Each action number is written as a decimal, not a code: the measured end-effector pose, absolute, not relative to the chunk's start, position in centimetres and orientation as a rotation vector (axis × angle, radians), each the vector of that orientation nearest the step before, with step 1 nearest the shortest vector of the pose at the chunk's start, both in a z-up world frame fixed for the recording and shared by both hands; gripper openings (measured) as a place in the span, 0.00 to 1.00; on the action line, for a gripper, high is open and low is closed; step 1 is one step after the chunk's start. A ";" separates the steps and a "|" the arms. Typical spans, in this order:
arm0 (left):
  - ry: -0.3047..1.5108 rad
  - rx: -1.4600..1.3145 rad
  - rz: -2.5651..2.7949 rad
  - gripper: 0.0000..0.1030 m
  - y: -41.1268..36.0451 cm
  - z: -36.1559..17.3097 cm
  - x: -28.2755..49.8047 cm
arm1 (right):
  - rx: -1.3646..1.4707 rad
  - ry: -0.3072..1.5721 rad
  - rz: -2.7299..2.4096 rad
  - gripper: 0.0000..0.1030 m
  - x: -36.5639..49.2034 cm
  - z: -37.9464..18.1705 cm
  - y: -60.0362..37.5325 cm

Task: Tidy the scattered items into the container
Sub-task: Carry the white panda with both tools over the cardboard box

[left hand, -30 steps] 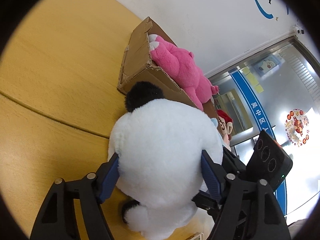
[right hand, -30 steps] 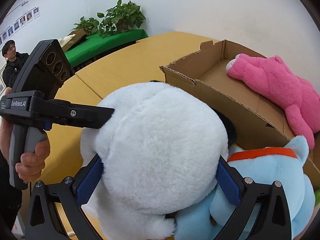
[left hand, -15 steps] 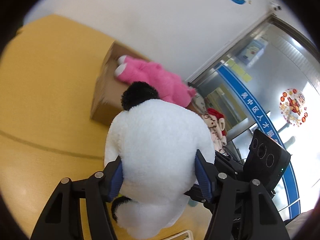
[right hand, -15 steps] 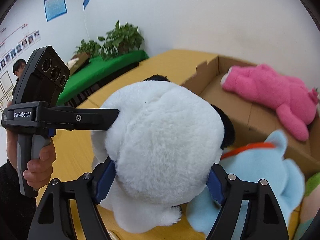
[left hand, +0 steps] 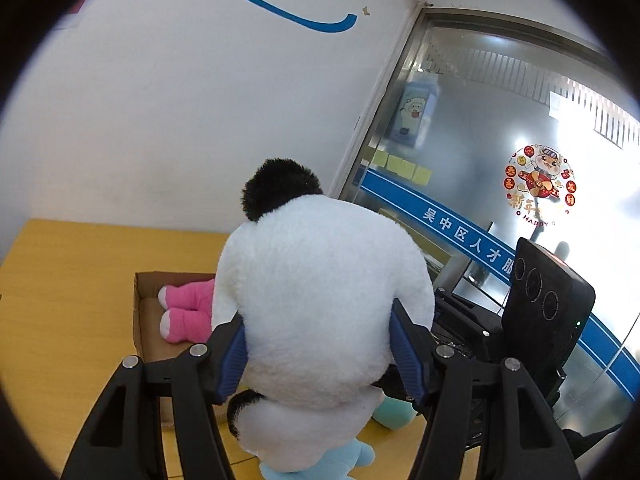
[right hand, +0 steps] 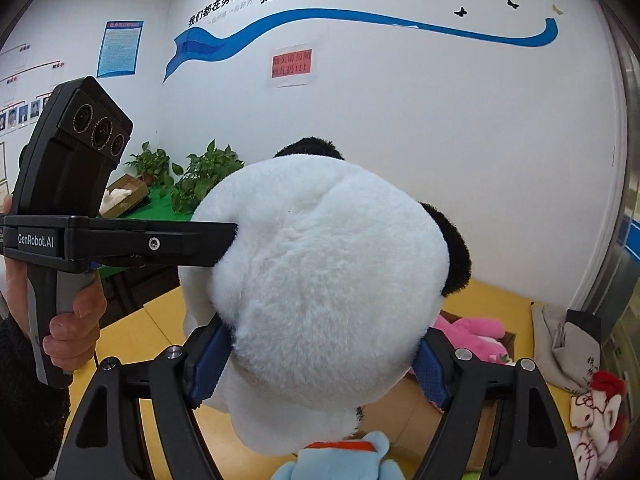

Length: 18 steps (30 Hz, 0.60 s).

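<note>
Panda plush (left hand: 320,312) ×1, I had both grippers (left hand: 320,354) (right hand: 320,364) clamped on it | pink plush (left hand: 182,310) ×1 in one box (left hand: 138,312) lower left | blue plush (right hand: 340,460) ×1 bottom edge.

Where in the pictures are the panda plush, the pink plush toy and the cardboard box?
panda plush (left hand: 320,300): left wrist view, on its white back.
pink plush toy (left hand: 184,312): left wrist view, on its legs, inside the box.
cardboard box (left hand: 138,312): left wrist view, on its near side wall.
</note>
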<state>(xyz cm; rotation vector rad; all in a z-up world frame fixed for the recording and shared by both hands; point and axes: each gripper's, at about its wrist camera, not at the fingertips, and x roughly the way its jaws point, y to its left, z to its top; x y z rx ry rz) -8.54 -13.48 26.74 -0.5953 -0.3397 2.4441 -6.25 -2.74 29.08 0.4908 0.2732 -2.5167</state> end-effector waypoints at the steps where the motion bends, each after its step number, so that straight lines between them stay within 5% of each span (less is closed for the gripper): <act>1: -0.340 -0.592 2.442 0.60 -13.5 27.1 -8.8 | 0.485 0.278 -2.524 0.81 -6.5 29.6 -2.6; 18: -0.312 -0.614 2.463 0.60 -13.0 30.9 -16.0 | 0.482 0.199 -2.550 0.81 -13.7 33.7 -1.1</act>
